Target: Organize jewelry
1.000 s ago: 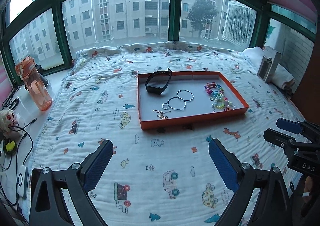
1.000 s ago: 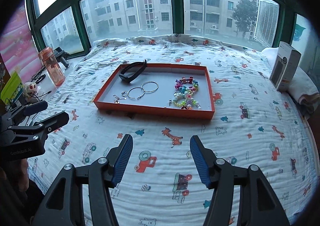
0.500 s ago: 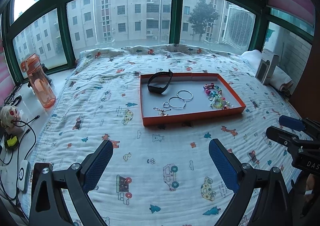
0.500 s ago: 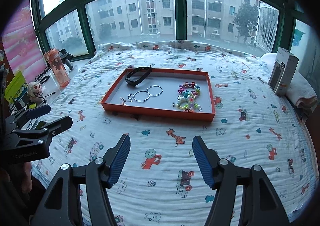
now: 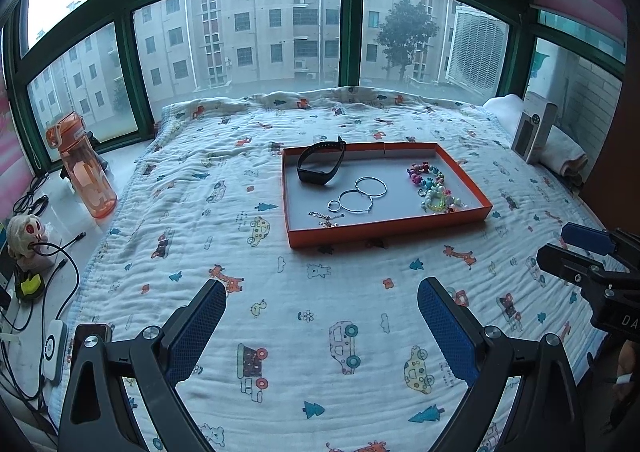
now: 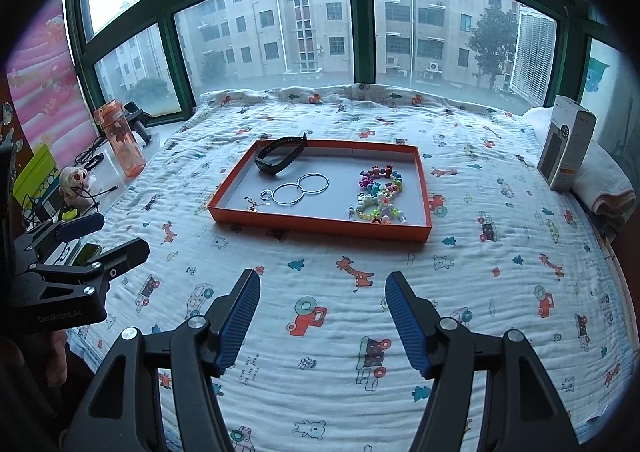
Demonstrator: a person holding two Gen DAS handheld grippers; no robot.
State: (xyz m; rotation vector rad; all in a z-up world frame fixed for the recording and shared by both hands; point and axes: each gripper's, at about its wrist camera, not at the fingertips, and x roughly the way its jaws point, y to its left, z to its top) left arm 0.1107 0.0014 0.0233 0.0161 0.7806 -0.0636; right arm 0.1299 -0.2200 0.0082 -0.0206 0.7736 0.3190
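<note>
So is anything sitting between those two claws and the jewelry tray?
Nothing visible: only bare printed blanket lies between the open right gripper, the open left gripper and the orange tray.

One tray (image 5: 384,227) — one black band (image 5: 320,168), two hoops (image 5: 371,186).

Tray (image 5: 384,229): orange rim, grey floor, flat on your bed.
Black band (image 5: 320,166): far-left corner.
Silver hoops (image 5: 362,194): your middle.
Beaded bracelets (image 5: 432,188): right side.
</note>
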